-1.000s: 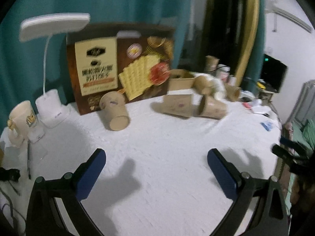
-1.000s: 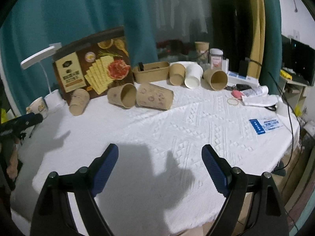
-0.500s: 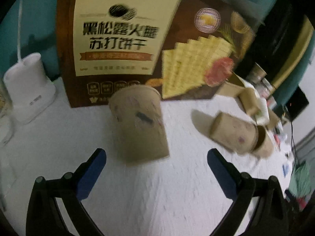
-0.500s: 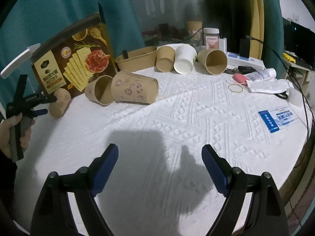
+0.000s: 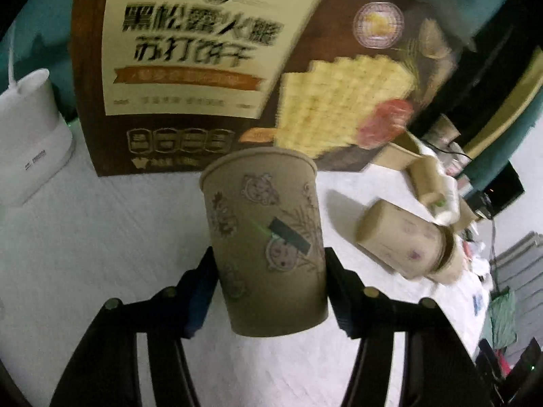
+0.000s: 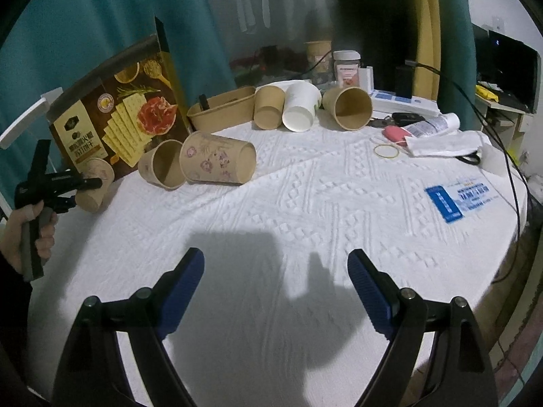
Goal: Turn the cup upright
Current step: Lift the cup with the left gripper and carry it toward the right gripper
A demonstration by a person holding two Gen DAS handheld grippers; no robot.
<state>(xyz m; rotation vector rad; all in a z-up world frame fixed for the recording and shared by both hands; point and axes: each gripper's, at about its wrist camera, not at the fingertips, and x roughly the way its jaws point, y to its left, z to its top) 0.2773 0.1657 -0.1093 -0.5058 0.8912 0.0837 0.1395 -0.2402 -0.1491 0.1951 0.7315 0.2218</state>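
Observation:
A brown paper cup point(image 5: 268, 237) with cartoon prints stands mouth-down on the white tablecloth, in front of a cracker box. My left gripper point(image 5: 268, 271) is closed around its lower body, one finger on each side; it also shows at the far left of the right wrist view point(image 6: 85, 186), holding that cup point(image 6: 95, 186). My right gripper point(image 6: 275, 288) is open and empty above the cloth near the front edge. Two more printed cups point(image 6: 217, 162) lie on their sides in mid table.
The cracker box point(image 5: 237, 68) stands just behind the gripped cup, with a white lamp base point(image 5: 30, 135) to its left. Several cups point(image 6: 298, 108) and a brown tray point(image 6: 220, 108) sit at the back. A rubber band point(image 6: 386, 151), tube and blue card point(image 6: 458, 196) lie at right.
My left gripper moved forward to the upside-down cup and closed its fingers on it. The right gripper drifted slightly forward and stayed open.

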